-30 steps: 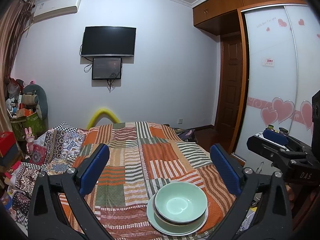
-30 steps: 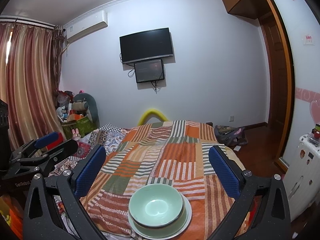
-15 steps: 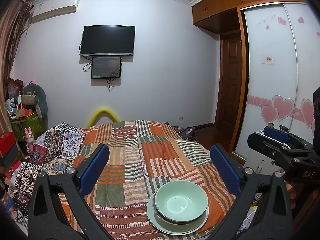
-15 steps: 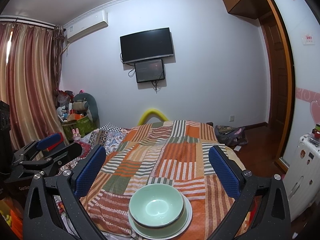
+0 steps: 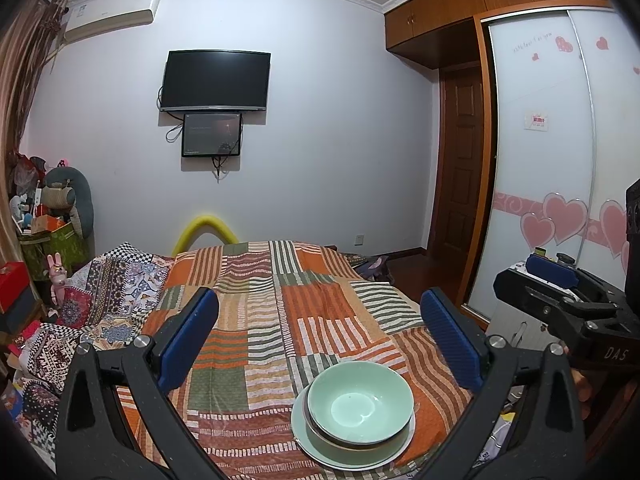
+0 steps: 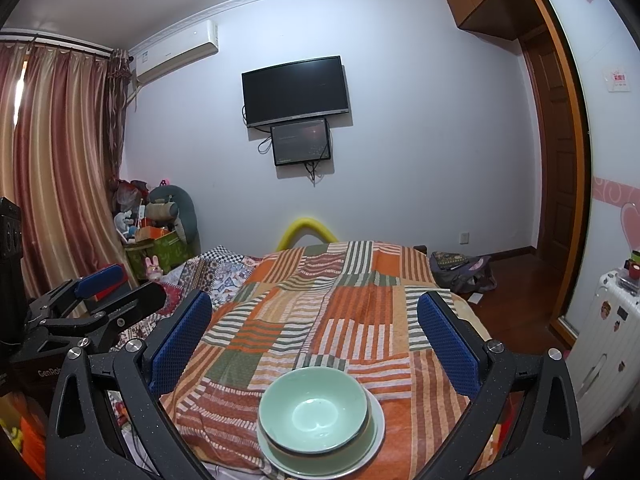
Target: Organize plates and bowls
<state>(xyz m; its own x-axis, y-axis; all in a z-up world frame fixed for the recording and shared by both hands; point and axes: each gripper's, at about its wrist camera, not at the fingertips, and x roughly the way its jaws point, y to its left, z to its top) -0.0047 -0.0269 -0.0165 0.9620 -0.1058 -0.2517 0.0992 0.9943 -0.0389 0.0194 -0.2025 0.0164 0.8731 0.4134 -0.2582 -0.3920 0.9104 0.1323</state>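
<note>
Green bowl (image 6: 314, 412) nests on its plate (image 6: 376, 436) at the bedspread's (image 6: 360, 320) near edge, below the wide-open right gripper (image 6: 314, 338); the equally open left gripper (image 5: 320, 342) sees it off rightward.

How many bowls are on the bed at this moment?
2 at least: a pale green bowl nested on top, and the dark rim of a second bowl just beneath it, both stacked on the green plate near the bedspread's near edge. More could be hidden inside the stack.
</note>
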